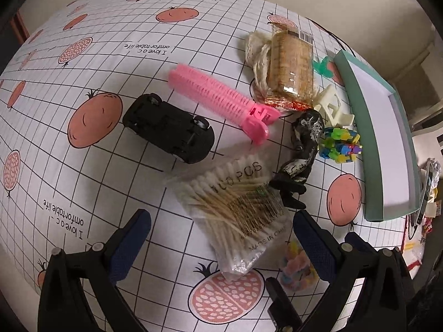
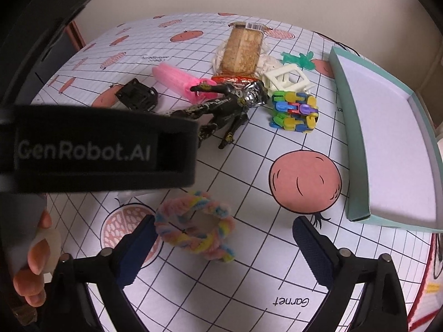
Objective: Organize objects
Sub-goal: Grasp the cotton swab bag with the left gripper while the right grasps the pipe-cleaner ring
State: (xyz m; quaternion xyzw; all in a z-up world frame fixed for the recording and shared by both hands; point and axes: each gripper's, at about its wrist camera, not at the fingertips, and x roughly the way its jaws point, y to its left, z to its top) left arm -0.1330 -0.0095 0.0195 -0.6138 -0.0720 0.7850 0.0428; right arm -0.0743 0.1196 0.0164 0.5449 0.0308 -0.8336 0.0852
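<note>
Black strap (image 2: pixel 97 149) across toy car (image 2: pixel 137 95); both hand-held grippers (image 1: pixel 221 244) (image 2: pixel 223 250) wide apart, empty.

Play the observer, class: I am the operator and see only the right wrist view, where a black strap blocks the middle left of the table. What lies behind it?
Observer: A swab bag, clear plastic, printed "100 PCS".
Operator: I see only a corner of the car. How does it lie?
Observer: The car seems to lie on its roof, with its wheels up, beside the pink roller.
Operator: Is the left hand-held gripper holding anything?
Observer: No. The left hand-held gripper is open, and the swab bag shows between its fingers, not gripped.
</note>
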